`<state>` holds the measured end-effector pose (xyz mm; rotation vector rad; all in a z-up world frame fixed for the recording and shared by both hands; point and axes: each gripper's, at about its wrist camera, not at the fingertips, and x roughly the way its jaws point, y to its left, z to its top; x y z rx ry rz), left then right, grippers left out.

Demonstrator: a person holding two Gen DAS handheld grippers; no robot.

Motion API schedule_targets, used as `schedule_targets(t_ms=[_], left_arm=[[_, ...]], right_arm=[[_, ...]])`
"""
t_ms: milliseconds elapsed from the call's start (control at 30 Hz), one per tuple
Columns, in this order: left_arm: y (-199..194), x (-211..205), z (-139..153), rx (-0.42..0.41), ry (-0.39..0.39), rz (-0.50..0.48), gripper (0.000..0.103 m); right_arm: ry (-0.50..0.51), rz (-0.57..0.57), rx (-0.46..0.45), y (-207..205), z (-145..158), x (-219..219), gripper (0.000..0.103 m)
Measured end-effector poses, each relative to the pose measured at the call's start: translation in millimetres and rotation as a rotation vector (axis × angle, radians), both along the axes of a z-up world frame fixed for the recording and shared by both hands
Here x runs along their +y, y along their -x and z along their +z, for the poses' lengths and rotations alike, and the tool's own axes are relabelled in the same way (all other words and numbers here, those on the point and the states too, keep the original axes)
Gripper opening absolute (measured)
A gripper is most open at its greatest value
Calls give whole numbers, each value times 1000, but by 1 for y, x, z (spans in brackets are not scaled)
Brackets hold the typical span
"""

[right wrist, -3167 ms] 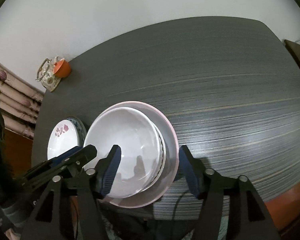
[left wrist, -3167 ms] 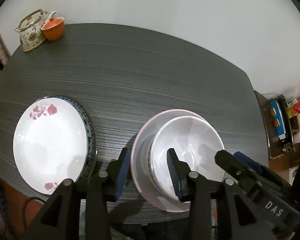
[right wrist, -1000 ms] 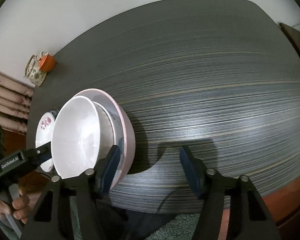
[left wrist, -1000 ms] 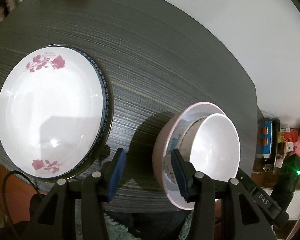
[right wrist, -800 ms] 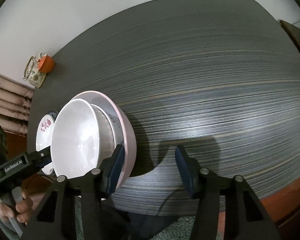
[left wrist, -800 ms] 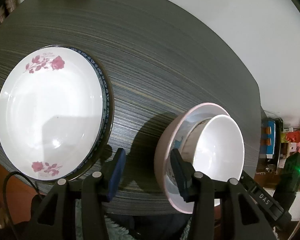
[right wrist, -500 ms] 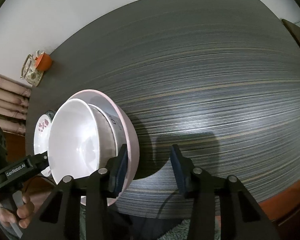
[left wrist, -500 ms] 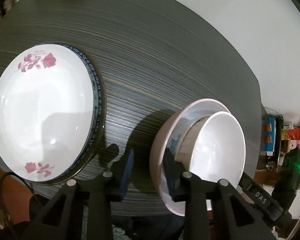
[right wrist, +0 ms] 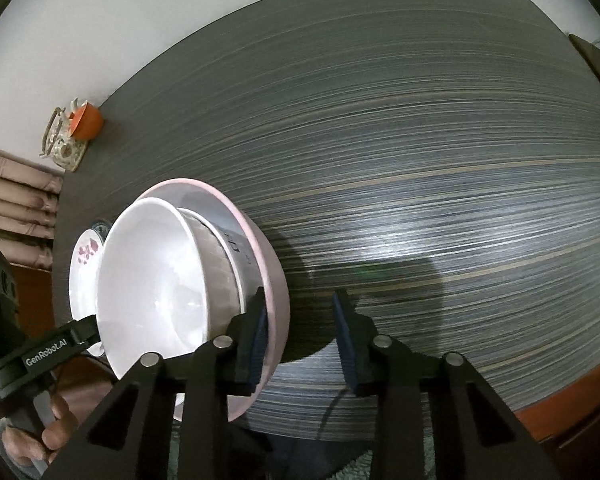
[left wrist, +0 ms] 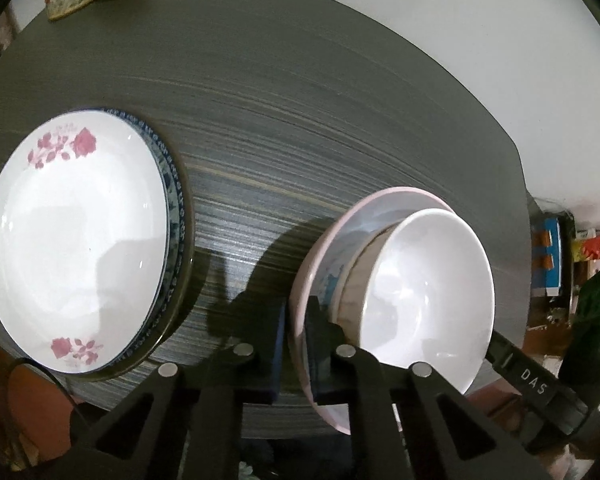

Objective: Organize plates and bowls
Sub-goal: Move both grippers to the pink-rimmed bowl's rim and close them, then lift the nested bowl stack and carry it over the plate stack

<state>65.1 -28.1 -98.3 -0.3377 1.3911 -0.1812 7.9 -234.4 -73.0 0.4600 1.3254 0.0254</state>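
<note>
A stack of bowls stands near the table's front edge: a pink bowl holds a patterned bowl, and a white bowl sits on top. My left gripper is shut on the pink bowl's near left rim, one finger inside and one outside. On the other side, my right gripper straddles the pink bowl's right rim. Its jaws are closing, with the outer finger still apart from the wall. Left of the bowls, a white rose plate lies on a blue-patterned plate.
A floral teapot and an orange cup stand at the far left corner of the dark striped table. A hand holds the left gripper. Colourful clutter sits beyond the table's right edge.
Both pairs of jaws have narrowed around the pink bowl's rim. The left pair has come together onto the rim; the right pair still shows a gap. The bowls and plates stay put.
</note>
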Motion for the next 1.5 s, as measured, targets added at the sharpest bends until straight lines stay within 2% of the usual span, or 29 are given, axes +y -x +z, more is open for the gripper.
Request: schedule_targets(t_ms=[133, 300, 933, 1500], left_arm=[[1, -1, 0, -2, -3, -1, 7], [2, -3, 3, -8, -19, -14, 6], [-2, -8, 13, -46, -57, -26, 6], [-7, 2, 25, -79, -51, -33, 6]], right_arm=[[-26, -2, -11, -1, 1, 1, 18], [-30, -1, -36, -2, 3, 6, 11], [-9, -17, -62, 0, 4, 13, 11], [-3, -23, -78, -1, 7, 15, 11]])
